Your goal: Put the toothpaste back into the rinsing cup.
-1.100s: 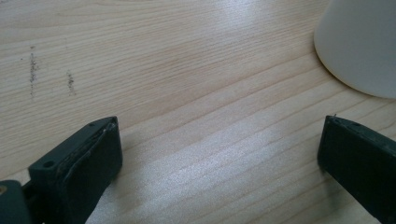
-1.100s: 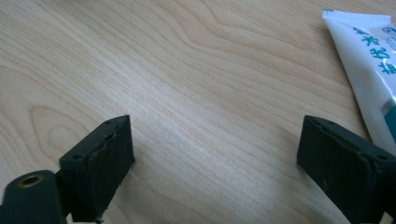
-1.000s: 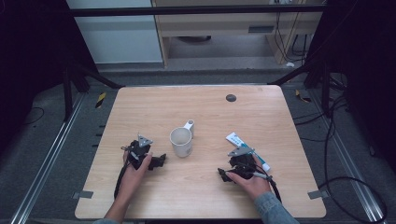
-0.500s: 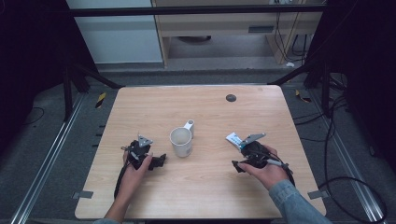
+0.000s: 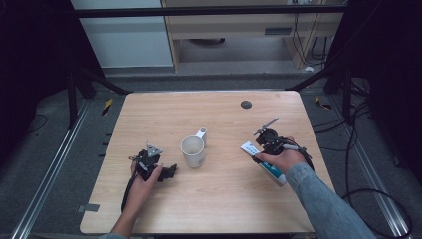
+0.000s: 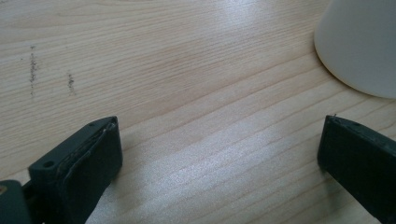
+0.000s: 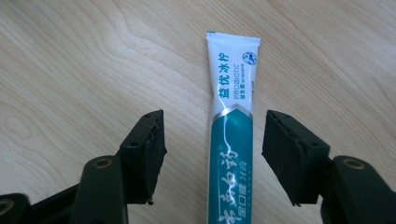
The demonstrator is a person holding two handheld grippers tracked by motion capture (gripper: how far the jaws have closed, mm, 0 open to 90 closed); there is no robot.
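A white and teal toothpaste tube (image 5: 271,172) lies flat on the wooden table (image 5: 209,114) at the right. My right gripper (image 5: 263,149) hovers over it, pointing down. In the right gripper view the tube (image 7: 231,140) runs up between the two black jaws, and the pads stand clear of it on both sides. The right gripper (image 7: 215,149) is open, and its jaws have just been closing. A white mug (image 5: 193,151) stands upright at the middle. My left gripper (image 5: 161,172) rests on the table to its left, open. In the left gripper view (image 6: 219,154) bare wood lies between the jaws and the mug (image 6: 364,42) is at the upper right.
A small black round cap (image 5: 246,104) sits in the tabletop at the far right. Metal rails and cables run along the floor on both sides of the table. Bare wood stretches across the far half.
My right hand has lifted and moved away from the person, from the near side of the tube to above it. Its jaws stand closer together. The left hand has stayed put.
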